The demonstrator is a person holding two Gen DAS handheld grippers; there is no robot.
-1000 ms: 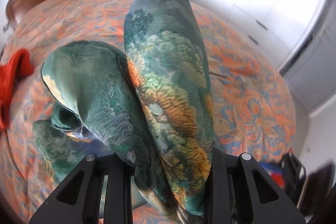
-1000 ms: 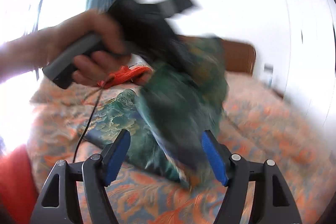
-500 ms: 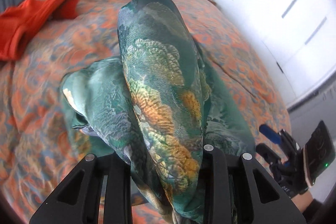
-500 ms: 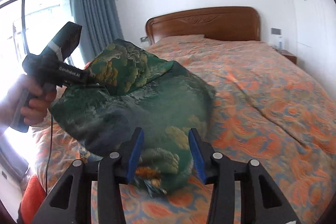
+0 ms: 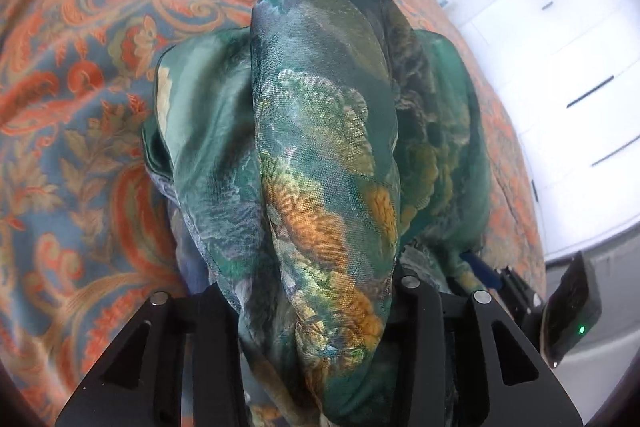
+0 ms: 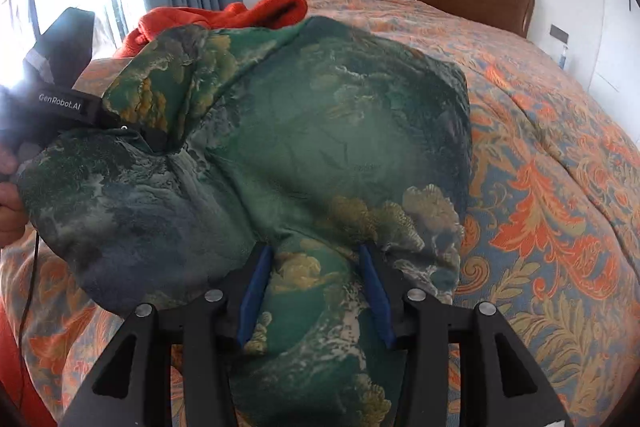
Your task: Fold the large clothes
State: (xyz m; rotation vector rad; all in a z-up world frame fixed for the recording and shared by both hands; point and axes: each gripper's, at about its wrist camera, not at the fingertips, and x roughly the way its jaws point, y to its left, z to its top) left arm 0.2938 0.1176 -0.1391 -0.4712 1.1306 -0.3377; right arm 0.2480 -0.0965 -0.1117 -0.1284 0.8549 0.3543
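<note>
Left wrist view: left gripper [image 5: 320, 291] jaws just eased apart, green garment [image 5: 328, 131] bunched between them.
Right gripper [image 6: 314, 287]: clamped on garment's near edge.
Garment: on bedspread [image 6: 552, 187], long axis running left-right between grippers.

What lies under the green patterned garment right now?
The orange paisley bedspread shows around the green patterned garment; behind it an orange-red garment peeks out. Anything directly beneath is covered.
</note>
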